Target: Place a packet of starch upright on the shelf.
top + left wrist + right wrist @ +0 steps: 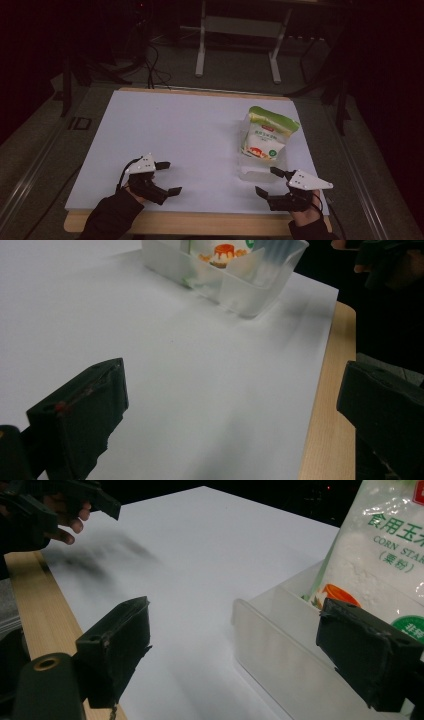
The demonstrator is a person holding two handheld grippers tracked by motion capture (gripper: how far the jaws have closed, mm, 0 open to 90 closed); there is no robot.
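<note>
A white and green bag of corn starch (pixel 267 135) stands upright in a clear plastic container (pixel 261 170) on the right half of the white table (pixel 175 125). My right gripper (pixel 266 181) hovers open just in front of the container's near left corner. In the right gripper view, the gripper (pixel 240 645) has the container wall (pixel 280 645) between its spread jaws, with the bag (pixel 385 545) behind it. My left gripper (pixel 170 177) is open over bare table at the near left. In the left gripper view, this gripper (pixel 232 405) faces the container (pixel 235 285) across the table.
A wooden strip (pixel 200 222) runs along the table's near edge. Behind the table stand a white desk frame (pixel 235 30) and cables on the floor (pixel 150 65). The surroundings are dark. The other hand and its gripper (pixel 60 502) show far off in the right gripper view.
</note>
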